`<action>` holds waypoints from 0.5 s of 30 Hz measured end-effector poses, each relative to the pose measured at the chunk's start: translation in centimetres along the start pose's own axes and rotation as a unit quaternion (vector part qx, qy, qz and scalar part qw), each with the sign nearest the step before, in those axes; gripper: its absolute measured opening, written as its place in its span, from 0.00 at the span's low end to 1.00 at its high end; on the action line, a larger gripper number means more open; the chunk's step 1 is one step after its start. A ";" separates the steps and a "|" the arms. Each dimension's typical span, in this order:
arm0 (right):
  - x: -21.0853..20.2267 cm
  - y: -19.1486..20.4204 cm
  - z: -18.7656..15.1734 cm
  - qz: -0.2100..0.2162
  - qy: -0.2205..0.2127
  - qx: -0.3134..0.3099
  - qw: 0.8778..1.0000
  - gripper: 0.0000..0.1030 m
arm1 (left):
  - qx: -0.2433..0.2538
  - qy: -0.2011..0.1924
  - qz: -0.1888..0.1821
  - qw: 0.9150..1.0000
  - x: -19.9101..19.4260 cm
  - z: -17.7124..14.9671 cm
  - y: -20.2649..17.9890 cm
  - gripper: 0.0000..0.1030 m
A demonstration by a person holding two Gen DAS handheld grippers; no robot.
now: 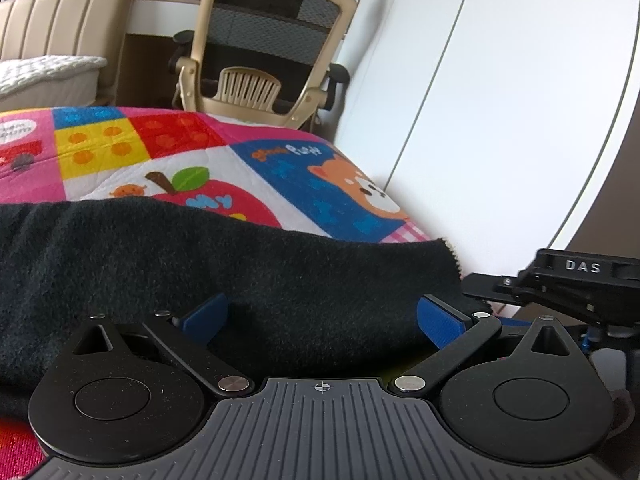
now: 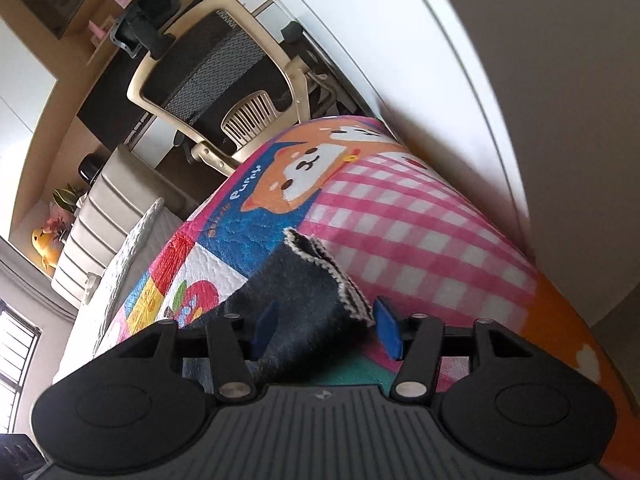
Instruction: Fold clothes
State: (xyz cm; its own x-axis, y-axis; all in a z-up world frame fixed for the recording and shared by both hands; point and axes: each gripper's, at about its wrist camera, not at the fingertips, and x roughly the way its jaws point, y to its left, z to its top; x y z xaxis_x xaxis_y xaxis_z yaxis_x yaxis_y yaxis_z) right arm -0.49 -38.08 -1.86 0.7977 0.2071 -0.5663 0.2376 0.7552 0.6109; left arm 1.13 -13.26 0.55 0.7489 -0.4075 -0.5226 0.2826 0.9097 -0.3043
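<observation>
Garment: one dark fleecy garment (image 1: 224,272), laid across a bed under a patchwork quilt (image 1: 168,160) printed with an apple, building blocks and a cartoon puppy. Left claw (image 1: 320,316): blue pads spread wide, the dark cloth bunched between them and running off to the claw's left; neither pad visibly presses on it. Right claw (image 2: 326,326): blue pads parted, the garment's end lying between them, its pale stitched edge (image 2: 344,280) just inside the right-hand pad; the left-hand pad sits against or behind the cloth, contact unclear, no firm pinch seen. Ahead of both claws: the quilt's pink check panel (image 2: 404,232), then a beige mesh-backed office chair (image 1: 264,52) past the bed's far end. Right of the claws: a white wall (image 1: 500,100)
</observation>
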 end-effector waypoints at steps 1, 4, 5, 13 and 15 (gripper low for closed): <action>0.2 0.2 0.1 0.001 0.002 -0.005 1.000 0.31 | 0.000 0.000 0.000 1.000 0.0 0.0 0.0 1.00; 0.6 1.4 0.1 -0.016 -0.021 -0.060 0.998 0.21 | -0.002 0.000 -0.001 1.000 0.0 0.0 0.0 1.00; 0.5 2.2 -0.1 -0.027 -0.039 -0.097 0.994 0.21 | -0.003 0.000 -0.003 1.000 0.0 0.0 0.1 1.00; -0.8 3.5 -0.3 -0.020 -0.069 -0.151 0.986 0.22 | -0.023 -0.003 -0.020 1.000 -0.2 0.0 0.8 1.00; -1.5 2.3 0.2 -0.019 -0.063 -0.123 0.990 0.22 | -0.022 -0.003 -0.019 1.000 -0.2 0.0 0.7 1.00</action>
State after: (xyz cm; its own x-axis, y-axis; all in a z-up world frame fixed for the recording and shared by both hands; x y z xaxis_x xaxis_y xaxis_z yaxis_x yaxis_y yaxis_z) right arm -1.06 -36.76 0.55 0.8571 0.1081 -0.5037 0.1391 0.8928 0.4284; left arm 1.24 -12.50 0.45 0.7414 -0.4406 -0.5061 0.2844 0.8895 -0.3577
